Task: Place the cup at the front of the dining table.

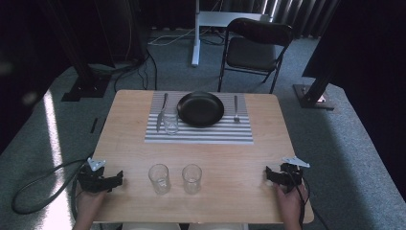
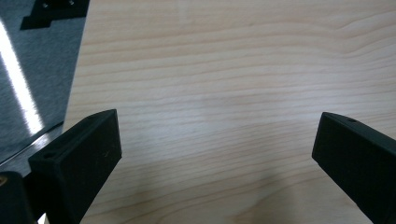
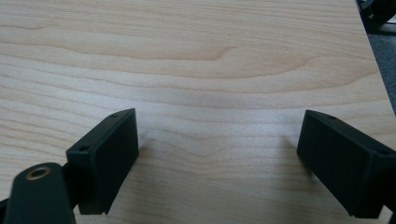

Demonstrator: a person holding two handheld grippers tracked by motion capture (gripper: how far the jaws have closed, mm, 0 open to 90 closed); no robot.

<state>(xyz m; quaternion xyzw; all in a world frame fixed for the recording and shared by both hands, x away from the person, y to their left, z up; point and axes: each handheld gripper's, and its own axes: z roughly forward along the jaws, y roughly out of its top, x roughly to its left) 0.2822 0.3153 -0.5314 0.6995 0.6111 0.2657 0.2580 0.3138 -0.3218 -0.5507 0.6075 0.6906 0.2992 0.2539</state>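
A wooden table (image 1: 129,143) carries a striped placemat (image 1: 230,134) at its far side. On the mat lie a black plate (image 1: 200,109), a knife (image 1: 163,110) to its left, a fork (image 1: 236,109) to its right, and a clear glass (image 1: 171,121) near the knife. Two more clear glasses (image 1: 159,178) (image 1: 191,178) stand side by side near the front edge. My left gripper (image 1: 119,179) rests at the front left corner, open over bare wood (image 2: 219,121). At the front right, my right gripper (image 1: 268,176) is open too, nothing between its jaws (image 3: 219,144).
A black folding chair (image 1: 256,48) stands beyond the table's far edge, with a white stand (image 1: 196,33) and cables behind. Dark frame feet (image 1: 86,86) (image 1: 313,96) sit on the carpet at both far sides. A cable (image 1: 38,187) loops on the floor at the left.
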